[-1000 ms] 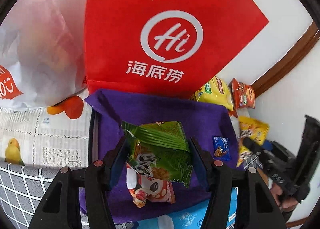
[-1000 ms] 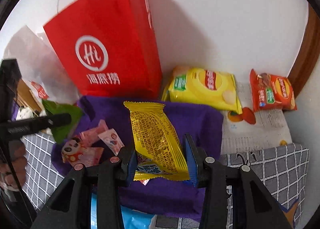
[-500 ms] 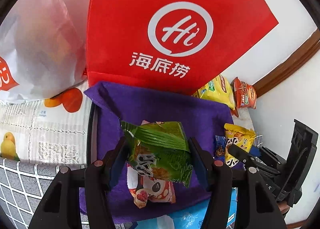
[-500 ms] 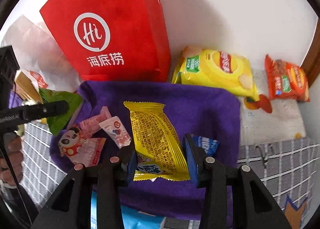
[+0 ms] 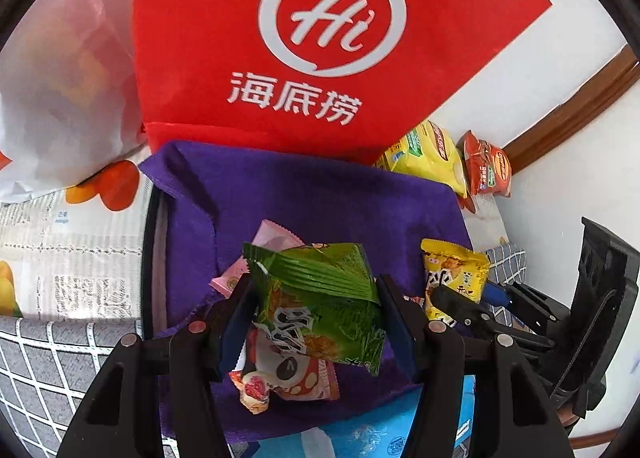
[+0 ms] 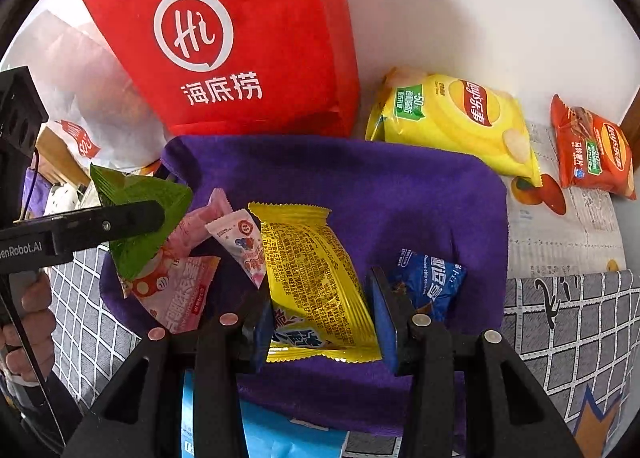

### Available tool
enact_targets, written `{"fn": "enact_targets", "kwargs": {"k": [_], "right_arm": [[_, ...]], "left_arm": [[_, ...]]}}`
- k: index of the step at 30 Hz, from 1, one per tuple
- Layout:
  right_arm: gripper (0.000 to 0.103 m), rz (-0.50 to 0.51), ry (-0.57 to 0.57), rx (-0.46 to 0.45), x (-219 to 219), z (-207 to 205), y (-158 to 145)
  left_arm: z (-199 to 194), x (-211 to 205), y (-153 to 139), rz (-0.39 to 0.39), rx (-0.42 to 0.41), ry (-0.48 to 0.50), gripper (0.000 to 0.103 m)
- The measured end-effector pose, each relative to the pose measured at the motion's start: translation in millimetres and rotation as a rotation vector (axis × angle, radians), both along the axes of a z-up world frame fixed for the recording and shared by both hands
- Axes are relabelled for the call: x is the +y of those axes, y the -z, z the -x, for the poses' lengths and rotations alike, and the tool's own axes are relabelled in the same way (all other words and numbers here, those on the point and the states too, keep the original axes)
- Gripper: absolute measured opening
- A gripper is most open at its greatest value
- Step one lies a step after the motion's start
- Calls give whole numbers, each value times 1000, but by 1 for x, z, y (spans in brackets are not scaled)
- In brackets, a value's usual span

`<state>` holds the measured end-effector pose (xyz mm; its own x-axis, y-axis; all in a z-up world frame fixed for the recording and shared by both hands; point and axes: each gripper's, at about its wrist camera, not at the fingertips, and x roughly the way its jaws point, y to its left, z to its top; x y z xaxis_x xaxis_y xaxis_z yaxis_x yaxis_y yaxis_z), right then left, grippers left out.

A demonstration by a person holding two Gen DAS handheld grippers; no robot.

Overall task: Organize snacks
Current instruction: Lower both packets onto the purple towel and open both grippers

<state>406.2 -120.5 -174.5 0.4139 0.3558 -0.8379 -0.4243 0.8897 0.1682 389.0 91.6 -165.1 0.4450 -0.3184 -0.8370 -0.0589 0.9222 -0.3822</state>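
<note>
Crinkly foil is what both grippers have hold of; the left gripper (image 5: pixel 316 314) has its jaws pinched across the sides of a green snack packet (image 5: pixel 320 290), and the right gripper (image 6: pixel 320 310) clamps a yellow snack packet (image 6: pixel 312 278) the same way, pads on its long edges. Both packets hang just above a purple cloth (image 6: pixel 360 185) — soft, napped fabric draped over what looks like a tray — where pink sachets (image 6: pixel 188 286) and a small blue cookie packet (image 6: pixel 432 282) already lie. I judge these packets to be very light, puffed with air and slippery on the film; squeezed hard, the contents would likely crush, so a hold across the width near the lower seam, as now, seems safest, the crimped ends giving a stiffer ridge than the pillowy middle. Behind the cloth stands a red paper bag (image 6: pixel 240 37), matte and creased, with a big yellow crisp bag (image 6: pixel 452 117) and a red crisp bag (image 6: pixel 592 145) beside it on a printed tablecloth (image 6: pixel 560 225) — glossy and plump, well apart from the grippers.
</note>
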Motion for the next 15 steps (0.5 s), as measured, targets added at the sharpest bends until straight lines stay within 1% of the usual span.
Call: {"fn": "enact_targets", "kwargs": {"k": [3, 6, 7, 13, 15], "right_arm": [[43, -15, -8, 2, 0, 1, -2], [44, 0, -1, -11, -1, 2, -4], [46, 7, 0, -13, -1, 2, -5], [54, 35, 6, -85, -3, 9, -18], [55, 37, 10, -109, -5, 12, -24]], "left_arm": [[-2, -8, 4, -5, 7, 13, 59], [-2, -12, 5, -11, 11, 21, 59], [-2, -14, 6, -13, 13, 23, 59], [-3, -20, 10, -22, 33, 32, 59], [-4, -22, 11, -24, 33, 35, 59]]}}
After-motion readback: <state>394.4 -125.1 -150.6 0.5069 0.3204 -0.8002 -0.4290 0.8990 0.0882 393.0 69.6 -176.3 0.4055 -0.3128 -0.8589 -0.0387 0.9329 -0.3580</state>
